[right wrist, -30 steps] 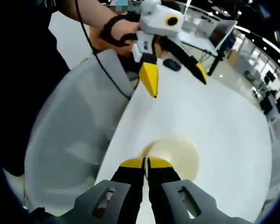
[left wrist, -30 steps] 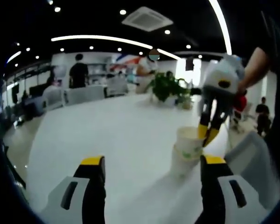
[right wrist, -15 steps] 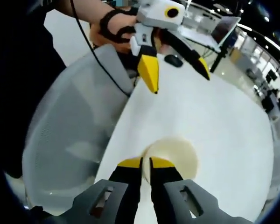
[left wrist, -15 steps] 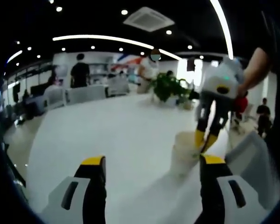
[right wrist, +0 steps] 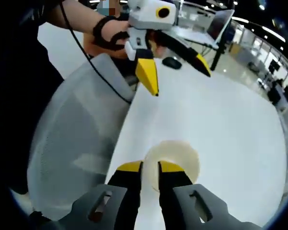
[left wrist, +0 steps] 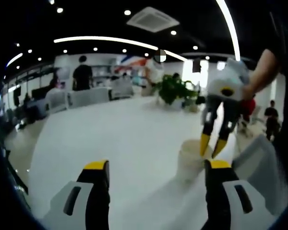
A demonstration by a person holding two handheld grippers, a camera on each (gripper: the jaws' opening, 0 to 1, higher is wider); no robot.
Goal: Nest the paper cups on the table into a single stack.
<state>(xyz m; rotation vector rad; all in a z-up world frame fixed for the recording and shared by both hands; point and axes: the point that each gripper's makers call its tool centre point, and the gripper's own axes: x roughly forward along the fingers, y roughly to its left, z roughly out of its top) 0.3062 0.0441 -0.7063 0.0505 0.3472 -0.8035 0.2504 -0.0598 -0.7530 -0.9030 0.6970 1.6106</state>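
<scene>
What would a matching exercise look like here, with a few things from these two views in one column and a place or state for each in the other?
Things:
1. paper cup stack
2. left hand-held gripper
3. right hand-held gripper
4. potted plant

Places or states:
A. far across the white table
B. jaws spread wide, nothing between them
C. tips just above the rim, slightly parted
D. near the table edge, beside the grey chair

Pairs: 1-D, 2-B, 3-C, 4-A

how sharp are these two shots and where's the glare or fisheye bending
Left gripper view: soft throughout, the cup stack smeared, ceiling light strips bowed and blown out. Right gripper view: crisper, the white table glaring near its far edge, the grey chair back bulging from the lens curve.
</scene>
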